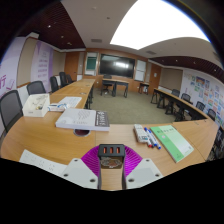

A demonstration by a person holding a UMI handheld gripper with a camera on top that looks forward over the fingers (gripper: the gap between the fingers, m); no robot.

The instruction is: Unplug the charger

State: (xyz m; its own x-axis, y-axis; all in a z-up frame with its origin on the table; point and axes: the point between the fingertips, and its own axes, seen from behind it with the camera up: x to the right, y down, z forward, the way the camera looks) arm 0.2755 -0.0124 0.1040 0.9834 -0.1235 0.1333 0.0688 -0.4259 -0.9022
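A small black charger (112, 150) with three orange-lit USB ports facing me sits between my two fingers, over the wooden table (118, 133). My gripper (112, 156) is closed around it, and the magenta pads (93, 158) press against its left and right sides. No cable or socket shows in this view. The charger's underside is hidden by the fingers.
A white box with a book on top (82, 119) lies ahead to the left. A green book (172, 141) and pens (148, 136) lie ahead to the right. White sheets (48, 164) lie by the left finger. Chairs and a wall screen (116, 66) stand beyond.
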